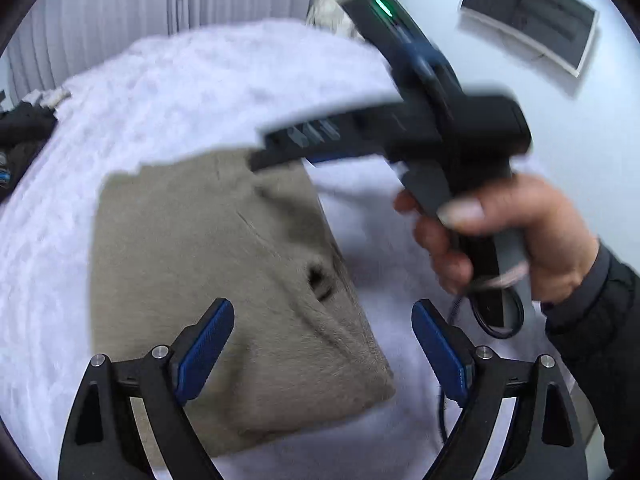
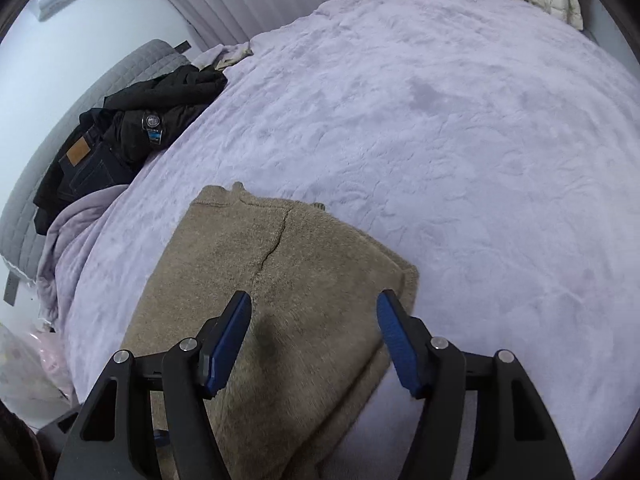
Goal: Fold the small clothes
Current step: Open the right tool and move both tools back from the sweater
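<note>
The tan fleece garment [image 2: 280, 280] is lying flat near the front edge of the lilac blanket [image 2: 460, 140], already doubled into a rough rectangle with a seam running down its top layer. I am judging the fold as mostly done; what is looking left is a final tidy or 1 more fold, then setting it aside.

The left gripper [image 1: 322, 344] is hovering over the garment's near corner with its 2 fingers spread wide and nothing between them. The right gripper [image 2: 314, 340] is hanging over the garment's near end, fingers apart, the pads clear of the fleece. From the left view the person's hand [image 1: 516, 232] is gripping its handle beside the garment's right edge.

Beyond the garment's left edge, dark clothes [image 2: 132, 128] are piling up off the blanket. Nothing is blocking the garment itself.
</note>
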Demonstrator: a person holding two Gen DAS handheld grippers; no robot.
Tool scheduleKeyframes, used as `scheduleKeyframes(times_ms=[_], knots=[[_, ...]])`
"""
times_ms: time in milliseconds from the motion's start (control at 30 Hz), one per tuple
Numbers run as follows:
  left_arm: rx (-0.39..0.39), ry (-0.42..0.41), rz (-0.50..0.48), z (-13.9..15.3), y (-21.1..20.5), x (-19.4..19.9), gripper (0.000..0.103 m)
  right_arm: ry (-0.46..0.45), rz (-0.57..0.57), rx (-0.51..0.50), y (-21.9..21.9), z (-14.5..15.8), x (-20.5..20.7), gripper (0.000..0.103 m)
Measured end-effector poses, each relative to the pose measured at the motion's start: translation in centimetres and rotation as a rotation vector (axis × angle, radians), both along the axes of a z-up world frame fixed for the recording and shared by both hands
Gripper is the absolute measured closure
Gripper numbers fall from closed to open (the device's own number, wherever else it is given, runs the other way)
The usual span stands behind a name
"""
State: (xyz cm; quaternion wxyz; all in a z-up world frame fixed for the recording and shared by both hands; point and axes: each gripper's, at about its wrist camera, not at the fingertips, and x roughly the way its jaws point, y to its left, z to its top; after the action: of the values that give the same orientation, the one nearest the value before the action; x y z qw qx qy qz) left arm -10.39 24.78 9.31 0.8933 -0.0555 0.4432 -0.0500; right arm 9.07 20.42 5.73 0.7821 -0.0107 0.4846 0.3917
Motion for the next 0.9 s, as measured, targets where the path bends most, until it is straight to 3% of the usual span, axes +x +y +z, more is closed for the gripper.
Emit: scheduleKeyframes(times_ms=[100,200,233,300,400,467,533,633,767,900], knots=[[0.039,-0.057,0.121,1.9,4.2,-1.0,0.012,-0.116,0.038,-0.014,-1.0,2.7,-3.2,0.033],[0.173,0.050,0.330,0.1,8.5,-0.2,0.012,-0.268,0.111,-0.118,-0.4,4.0,-7.3,0.033],[0.172,0.101,0.372,-1.0,9.8,0.4,0.012,-0.322,0.129,-0.160,0.1,3.8,-8.5,0.033],[0.146,0.177,0.402,-3.4,11.1,0.5,0.012,-0.348,0.172,-0.207,0.3,2.9,-9.8,0.033],[0.124,0.174,0.374,-3.9,11.4,-0.2,0.012,-0.403,0.204,-0.337,-0.1,0.0,-10.9,0.033],[0.129,0.165,0.358,-3.5,11.4,-1.6,0.012,-0.401,0.198,-0.332,-1.1,-0.7,-11.0,0.033],[0.160,0.145,0.347,-2.9,10.7,-2.0,0.012,-0.367,0.167,-0.316,-2.2,-0.1,-10.8,0.033],[0.176,0.112,0.327,-2.2,10.8,-3.3,0.012,-0.430,0.128,-0.339,-2.7,2.2,-12.3,0.033],[0.252,0.102,0.308,-2.3,9.8,-4.4,0.012,-0.493,0.206,-0.252,-1.5,4.9,-17.2,0.032],[0.231,0.132,0.316,-3.4,10.2,-5.3,0.012,-0.564,0.292,-0.309,1.1,3.0,-21.6,0.032]])
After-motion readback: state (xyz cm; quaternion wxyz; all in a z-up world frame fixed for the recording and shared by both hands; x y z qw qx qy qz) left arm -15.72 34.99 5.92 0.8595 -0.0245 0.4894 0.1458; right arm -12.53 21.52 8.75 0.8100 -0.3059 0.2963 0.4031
